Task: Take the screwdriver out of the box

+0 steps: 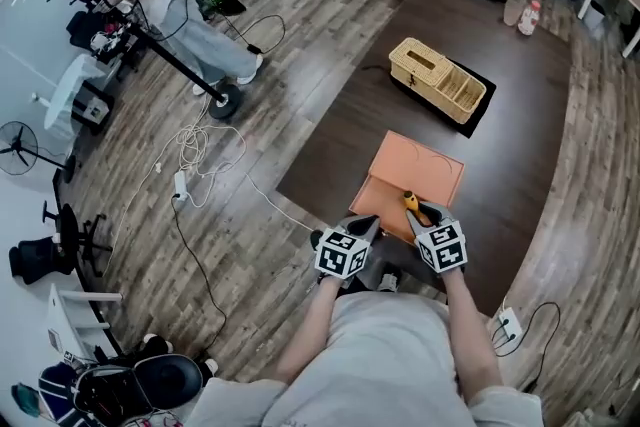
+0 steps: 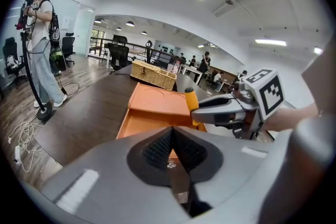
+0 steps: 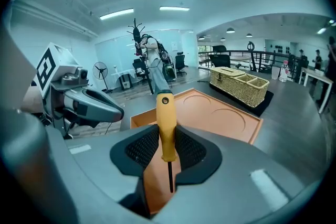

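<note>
Right claw (image 3: 167,150): mine, clenched on the screwdriver (image 3: 166,123). Both ribbed pads press the lower part of the yellow handle.

Screwdriver, long axis: close to upright in the right gripper view, running across my jaw line rather than along it.

Screwdriver, pointing: the dark-capped butt of the handle points up. The thin dark shaft points down, toward the orange floor of the box (image 3: 218,113).

Screwdriver, place: over the near end of the box, seen from my head (image 1: 411,202). I cannot tell whether the shaft tip is clear of the box floor.

Cross-check, left gripper view: the yellow handle (image 2: 191,99) stands up out of the right claw's grey jaws (image 2: 202,112), leaning slightly, above the near right part of the box (image 2: 152,105).

Left claw (image 2: 172,148): pads closed together, nothing between them. It sits at the near left corner of the box (image 1: 420,170) and close beside the right claw (image 1: 420,213). I cannot tell whether the left claw (image 1: 366,223) touches the rim.

Box: open, shallow, orange. The flat panel at its far side carries two round recesses.

Beyond the box: a wicker basket (image 1: 437,80) lies well apart from the box's far side, on the same dark table (image 1: 520,135).
</note>
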`<state>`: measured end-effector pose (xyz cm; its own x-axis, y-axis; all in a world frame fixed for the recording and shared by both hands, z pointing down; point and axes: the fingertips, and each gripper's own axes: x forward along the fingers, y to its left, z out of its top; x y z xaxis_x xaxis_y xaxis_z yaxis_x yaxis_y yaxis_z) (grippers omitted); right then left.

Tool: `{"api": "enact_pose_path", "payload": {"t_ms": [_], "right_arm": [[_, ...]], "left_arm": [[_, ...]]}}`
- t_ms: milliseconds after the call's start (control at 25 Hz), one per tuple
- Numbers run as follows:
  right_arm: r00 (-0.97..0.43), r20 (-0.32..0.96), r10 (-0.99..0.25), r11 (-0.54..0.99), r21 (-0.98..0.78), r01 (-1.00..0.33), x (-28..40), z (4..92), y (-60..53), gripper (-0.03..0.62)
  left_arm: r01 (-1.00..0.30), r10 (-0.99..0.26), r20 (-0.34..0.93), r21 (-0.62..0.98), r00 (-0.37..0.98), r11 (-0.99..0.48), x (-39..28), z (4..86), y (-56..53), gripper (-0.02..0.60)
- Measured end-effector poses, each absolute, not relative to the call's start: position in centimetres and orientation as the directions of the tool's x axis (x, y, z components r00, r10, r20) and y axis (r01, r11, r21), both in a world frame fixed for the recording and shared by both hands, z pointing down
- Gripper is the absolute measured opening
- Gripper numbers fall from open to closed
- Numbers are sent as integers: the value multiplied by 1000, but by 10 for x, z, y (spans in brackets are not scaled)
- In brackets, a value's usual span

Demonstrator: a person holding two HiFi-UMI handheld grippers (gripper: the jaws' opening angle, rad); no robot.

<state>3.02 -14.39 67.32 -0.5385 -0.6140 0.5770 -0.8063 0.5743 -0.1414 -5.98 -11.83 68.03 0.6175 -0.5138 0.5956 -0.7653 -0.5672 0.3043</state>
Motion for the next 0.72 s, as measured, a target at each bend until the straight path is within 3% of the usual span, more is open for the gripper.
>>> {"api": "enact_pose_path", "payload": {"t_ms": [720], "right_arm": [[-573,532,-623,528,-254,-810,36,664,-148,98]], "left_arm": [[-780,-534,594,294,602,-553,-69,675,-127,54]]}}
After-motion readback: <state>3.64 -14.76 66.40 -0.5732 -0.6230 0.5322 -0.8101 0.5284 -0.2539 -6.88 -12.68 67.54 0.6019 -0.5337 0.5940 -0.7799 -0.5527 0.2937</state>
